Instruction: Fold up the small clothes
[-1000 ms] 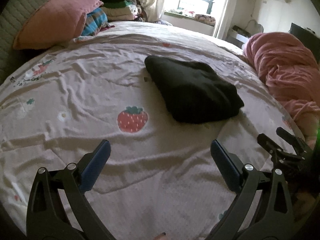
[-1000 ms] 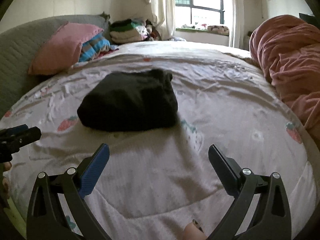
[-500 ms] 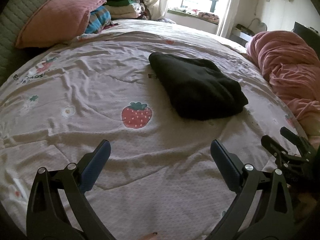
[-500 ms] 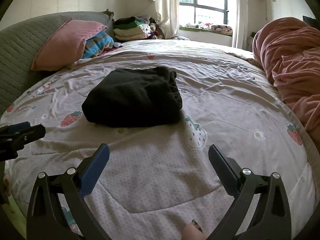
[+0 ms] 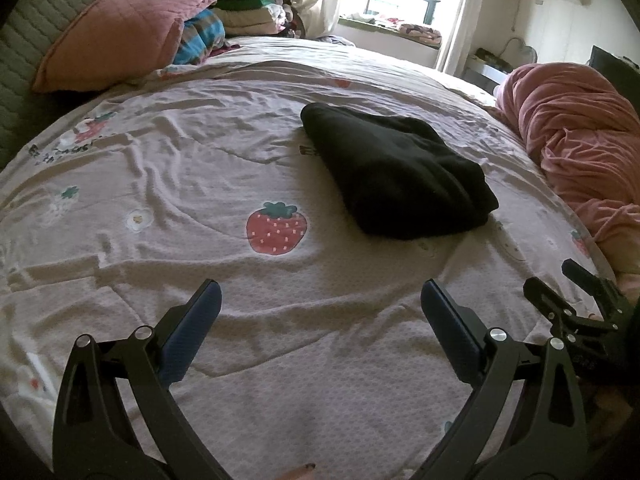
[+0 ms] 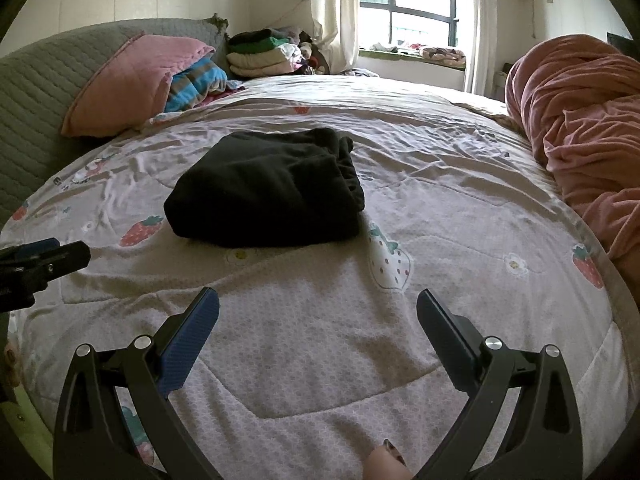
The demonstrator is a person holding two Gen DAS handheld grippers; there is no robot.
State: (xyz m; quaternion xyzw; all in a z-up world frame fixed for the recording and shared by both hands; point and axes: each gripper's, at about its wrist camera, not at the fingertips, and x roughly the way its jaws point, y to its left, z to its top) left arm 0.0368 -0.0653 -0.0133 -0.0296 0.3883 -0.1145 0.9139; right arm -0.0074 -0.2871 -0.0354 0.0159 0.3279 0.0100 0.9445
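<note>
holding both tools spread wide and empty, you keep your left tool (image 5: 320,300) and right tool (image 6: 318,306) above the bed (image 6: 460,208), near the folded black garment (image 6: 264,192).

Garment: black folded garment (image 5: 396,178) lying flat on the bedspread (image 5: 200,168), beside a strawberry print (image 5: 277,228).
Left gripper (image 5: 320,304): jaws spread wide, holding nothing, above the bedspread, well short of the garment.
Right gripper (image 5: 568,292): at the lower right edge, partly cut off; jaw state unclear.
Surroundings: pink pillow (image 5: 116,28) upper left; pink blanket (image 5: 576,136) bunched at right.
</note>
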